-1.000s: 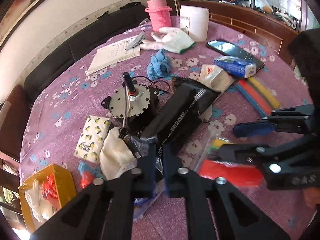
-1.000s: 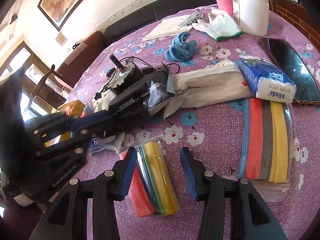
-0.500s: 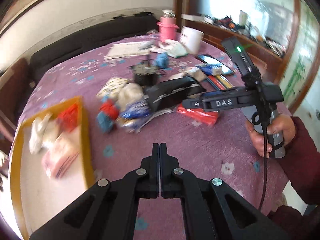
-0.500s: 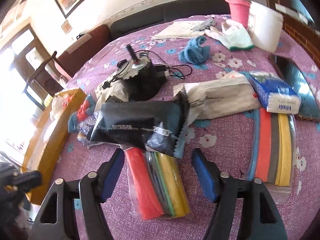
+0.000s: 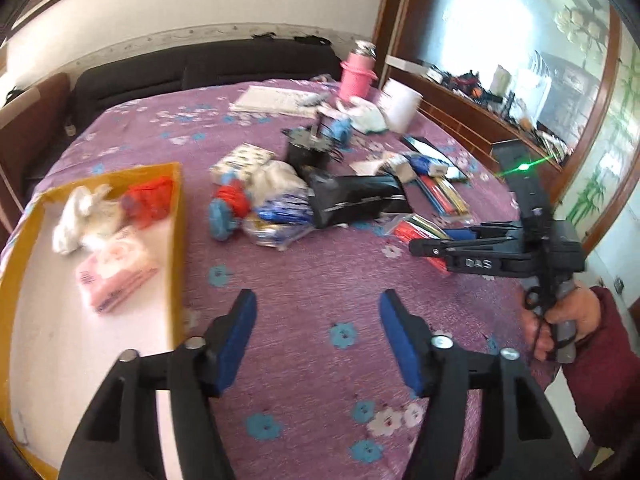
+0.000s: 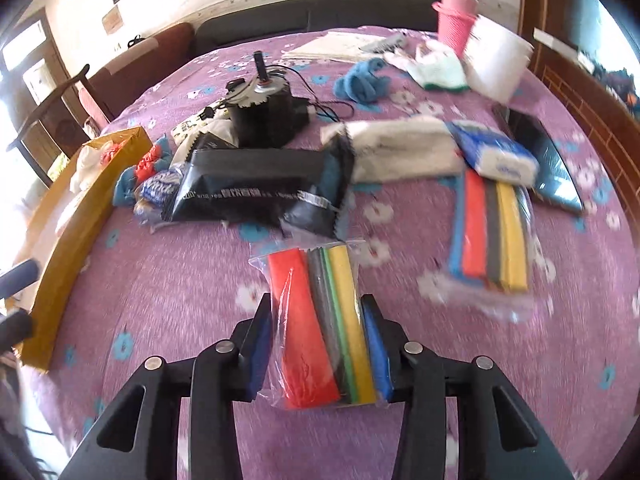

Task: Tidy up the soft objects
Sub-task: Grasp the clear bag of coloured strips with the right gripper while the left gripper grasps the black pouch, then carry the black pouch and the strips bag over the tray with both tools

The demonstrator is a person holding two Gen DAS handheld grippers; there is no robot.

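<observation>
Right gripper (image 6: 318,354) clamped on bagged colour strips (image 6: 320,332)
I see red, grey, green, yellow bands in clear plastic; left gripper (image 5: 318,340) has just opened, nothing between its jaws.

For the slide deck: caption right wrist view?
Right tool shut on bag of coloured strips above floral tablecloth.

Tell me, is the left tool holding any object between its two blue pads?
No. The left tool stands open, and between its pads only the purple tablecloth shows.
</observation>
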